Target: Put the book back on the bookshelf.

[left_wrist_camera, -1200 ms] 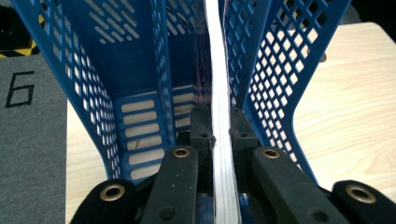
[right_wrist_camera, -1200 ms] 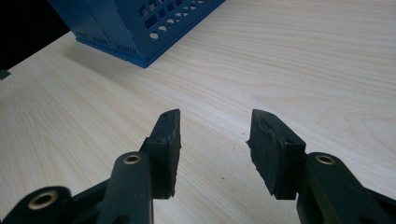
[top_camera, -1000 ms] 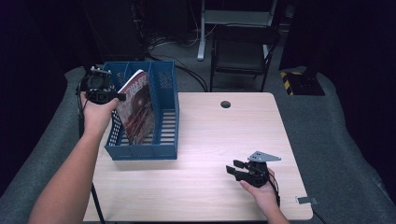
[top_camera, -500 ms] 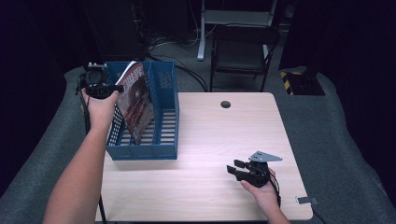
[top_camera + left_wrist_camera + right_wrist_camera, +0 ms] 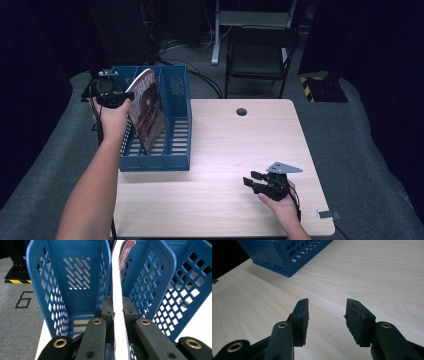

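We have our left hand-held gripper (image 5: 111, 95) clenched on the top edge of the magazine (image 5: 148, 111), and over the last second we have swung it from a lean toward upright, its lower edge now down inside a slot of the blue file rack (image 5: 176, 131). To us that means the filing is nearly done; letting go looks like the next step. Our right hand-held gripper (image 5: 255, 182) rests released and empty on the counter (image 5: 225, 150).
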The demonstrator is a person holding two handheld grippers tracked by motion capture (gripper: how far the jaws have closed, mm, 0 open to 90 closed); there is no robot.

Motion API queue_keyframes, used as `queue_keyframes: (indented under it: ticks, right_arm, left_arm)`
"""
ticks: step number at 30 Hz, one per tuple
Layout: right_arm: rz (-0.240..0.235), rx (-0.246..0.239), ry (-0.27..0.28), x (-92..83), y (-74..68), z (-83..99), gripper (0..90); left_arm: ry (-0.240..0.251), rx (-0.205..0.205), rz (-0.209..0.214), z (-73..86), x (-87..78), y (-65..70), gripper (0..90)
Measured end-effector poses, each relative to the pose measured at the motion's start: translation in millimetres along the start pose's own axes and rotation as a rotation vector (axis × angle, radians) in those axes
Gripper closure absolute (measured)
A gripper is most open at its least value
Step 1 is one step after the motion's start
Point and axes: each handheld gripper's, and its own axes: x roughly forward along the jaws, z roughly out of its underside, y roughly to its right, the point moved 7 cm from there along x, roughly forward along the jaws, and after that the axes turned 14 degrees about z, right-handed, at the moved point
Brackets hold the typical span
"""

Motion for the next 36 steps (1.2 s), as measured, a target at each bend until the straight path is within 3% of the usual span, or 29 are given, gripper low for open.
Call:
queue_keyframes:
  ticks: [2,7,15,19,23,26,36]
  right_arm:
    - [-0.001,-0.001,-0.002,-0.1,0.2,0.2,53.3]
    - [0.000,-0.003,0.000,0.0,-0.5,-0.1,53.3]
    - [-0.004,-0.005,-0.008,1.0,-2.4,0.5,53.3]
    - [-0.003,-0.005,-0.007,1.9,-2.1,0.7,53.3]
    - [-0.005,-0.003,-0.007,1.3,-1.4,0.7,53.2]
    - [-0.003,-0.001,-0.004,0.8,-0.9,0.4,53.2]
    - [0.000,0.000,-0.001,-0.2,0.3,-0.2,53.2]
  left_arm:
    - [0.004,0.000,0.002,2.8,1.4,-1.1,83.5]
    - [-0.048,-0.029,0.027,9.1,0.2,-1.7,81.9]
    - [-0.137,-0.019,0.047,8.7,0.9,0.4,78.9]
    - [-0.159,0.003,0.056,4.4,2.7,3.7,78.6]
    - [-0.155,0.007,0.053,2.6,4.4,2.4,83.5]
    - [-0.135,0.008,0.026,2.2,5.0,1.7,84.0]
    - [-0.078,-0.009,0.000,1.2,7.8,1.5,84.3]
